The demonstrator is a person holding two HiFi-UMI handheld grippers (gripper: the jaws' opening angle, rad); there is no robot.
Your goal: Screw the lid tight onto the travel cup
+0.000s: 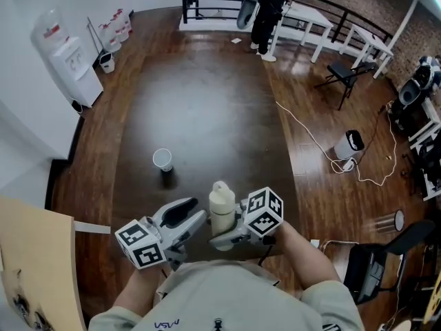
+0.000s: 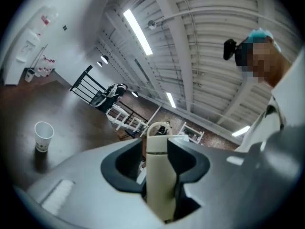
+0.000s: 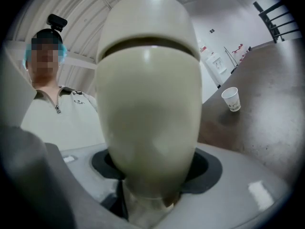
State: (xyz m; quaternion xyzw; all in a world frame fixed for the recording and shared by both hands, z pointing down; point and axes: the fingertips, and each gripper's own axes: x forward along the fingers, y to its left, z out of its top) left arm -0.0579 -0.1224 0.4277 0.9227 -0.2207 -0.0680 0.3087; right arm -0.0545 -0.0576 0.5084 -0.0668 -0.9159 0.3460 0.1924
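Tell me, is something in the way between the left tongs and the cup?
Nothing visible is. The cup, gripped by the right tongs, shows straight ahead in the gap of the left tongs. The paper cup stands off aside.

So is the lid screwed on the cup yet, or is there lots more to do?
Partway. Done: the lid sits on the travel cup, and the right gripper is clamped round the cup's body. In hand: the left gripper is at the cup with its jaws apart, not squeezing. Left: grab the lid and twist it; how tight it is now can't be seen.
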